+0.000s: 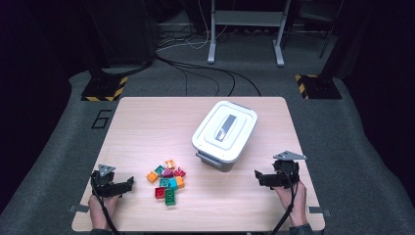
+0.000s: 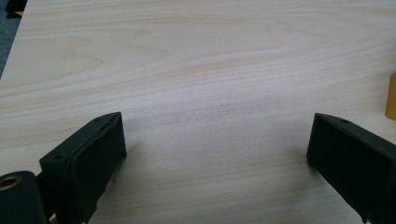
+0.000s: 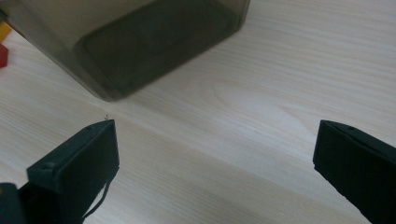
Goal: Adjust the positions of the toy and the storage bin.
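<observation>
lab | grey carpet (image 1: 58,142) | hazard-striped stand bases (image 1: 103,89) | floor cables (image 1: 205,68)

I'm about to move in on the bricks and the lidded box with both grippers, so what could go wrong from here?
1. The toy bricks lie packed in one cluster; the open left gripper may nudge neighbours or pinch two at once.
2. The storage box has its lid on, so bricks cannot go in until it comes off.
3. The open right gripper sits near the box; lifting the lid one-handed might drag the box across the table.
</observation>
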A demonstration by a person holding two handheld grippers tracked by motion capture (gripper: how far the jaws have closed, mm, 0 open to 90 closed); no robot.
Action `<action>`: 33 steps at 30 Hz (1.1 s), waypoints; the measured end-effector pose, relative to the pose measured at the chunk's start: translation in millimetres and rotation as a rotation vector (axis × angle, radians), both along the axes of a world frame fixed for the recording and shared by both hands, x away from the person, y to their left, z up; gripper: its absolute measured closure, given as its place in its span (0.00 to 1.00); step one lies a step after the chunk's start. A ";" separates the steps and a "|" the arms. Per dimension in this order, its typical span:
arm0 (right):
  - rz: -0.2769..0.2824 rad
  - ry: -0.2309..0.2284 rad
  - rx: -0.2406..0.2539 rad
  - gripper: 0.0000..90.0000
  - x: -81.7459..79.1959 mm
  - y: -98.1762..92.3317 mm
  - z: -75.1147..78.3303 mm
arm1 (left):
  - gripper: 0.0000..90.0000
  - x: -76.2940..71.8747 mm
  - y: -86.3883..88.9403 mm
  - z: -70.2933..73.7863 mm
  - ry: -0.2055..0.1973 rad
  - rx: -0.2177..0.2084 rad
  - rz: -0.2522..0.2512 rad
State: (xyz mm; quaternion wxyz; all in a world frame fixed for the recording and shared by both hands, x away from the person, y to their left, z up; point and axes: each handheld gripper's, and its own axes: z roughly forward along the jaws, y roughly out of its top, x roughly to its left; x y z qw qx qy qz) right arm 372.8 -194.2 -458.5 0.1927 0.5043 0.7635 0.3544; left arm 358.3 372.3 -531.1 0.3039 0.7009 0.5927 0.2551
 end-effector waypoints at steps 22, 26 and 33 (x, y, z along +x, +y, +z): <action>0.107 -0.053 0.033 0.00 34.0 55.8 51.8 | 0.05 -0.6 -0.3 0.2 0.005 -0.005 -0.001; 0.108 -0.048 0.051 0.00 40.8 62.5 55.8 | 0.05 -0.7 -0.2 0.2 0.005 -0.004 -0.001; 0.090 -0.023 0.035 0.00 54.0 74.9 55.5 | 0.05 -0.7 -0.2 0.2 0.005 -0.005 -0.002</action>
